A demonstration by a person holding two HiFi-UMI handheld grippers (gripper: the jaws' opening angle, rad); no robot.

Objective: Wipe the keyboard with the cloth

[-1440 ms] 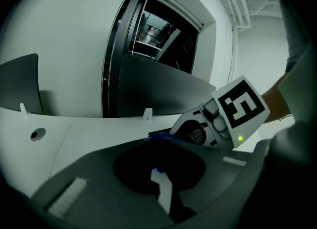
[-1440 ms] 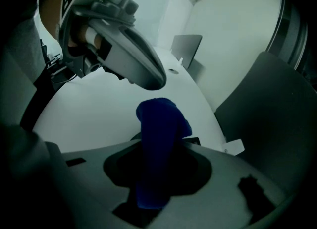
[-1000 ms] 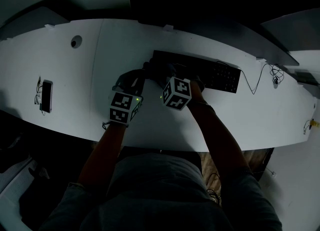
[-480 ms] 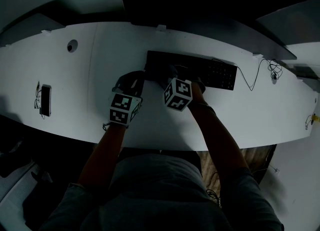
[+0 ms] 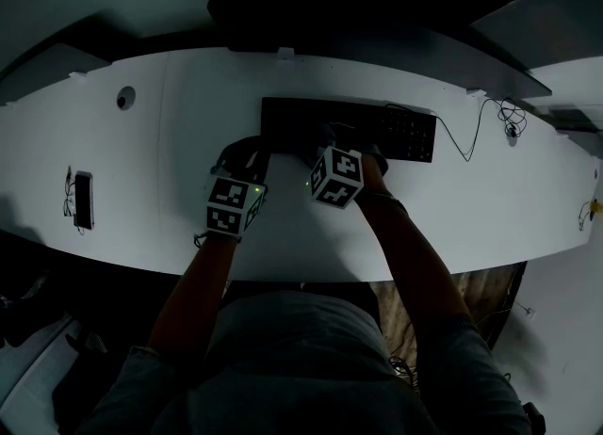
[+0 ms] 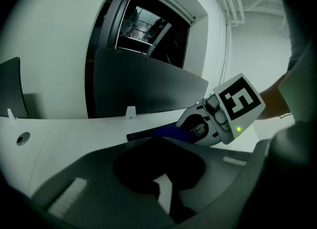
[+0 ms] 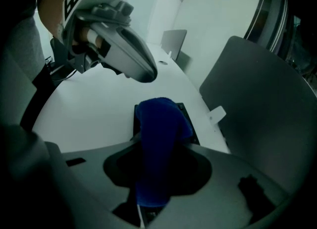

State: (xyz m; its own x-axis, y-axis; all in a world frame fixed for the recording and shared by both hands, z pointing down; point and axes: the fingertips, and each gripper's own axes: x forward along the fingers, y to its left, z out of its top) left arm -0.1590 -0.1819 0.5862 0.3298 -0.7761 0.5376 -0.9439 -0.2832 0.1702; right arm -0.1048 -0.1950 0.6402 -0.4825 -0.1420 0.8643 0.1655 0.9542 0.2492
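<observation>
A long white surface (image 5: 452, 207) curves across the middle of the head view, with a dark panel (image 6: 143, 89) standing at its far edge. The person's forearms reach up from the bottom of that frame to two grippers side by side at its centre. A black keyboard (image 5: 396, 132) lies just above centre, its long side running left to right. The right gripper (image 5: 318, 139) sits over the left-hand part of the keyboard, its marker cube nearer the lower edge of the frame. Its fingers are clenched on a blue cloth (image 7: 158, 139), seen in the right gripper view. The cloth rises from the pinch and drapes forward onto the near end of the keyboard (image 7: 187, 120). The left gripper (image 5: 247, 153) rests just beside the keyboard's left end, lower left of the right gripper. In its own view its fingers (image 6: 143, 181) are drawn together on nothing, with only a thin wedge of white surface showing between them. A dark phone (image 5: 83, 200) lies well apart at the left of the head view. A thin cable (image 5: 510, 128) trails from the keyboard's right end to a small tangle at the right. A small round hole (image 5: 125, 97) marks the surface at the upper left.
</observation>
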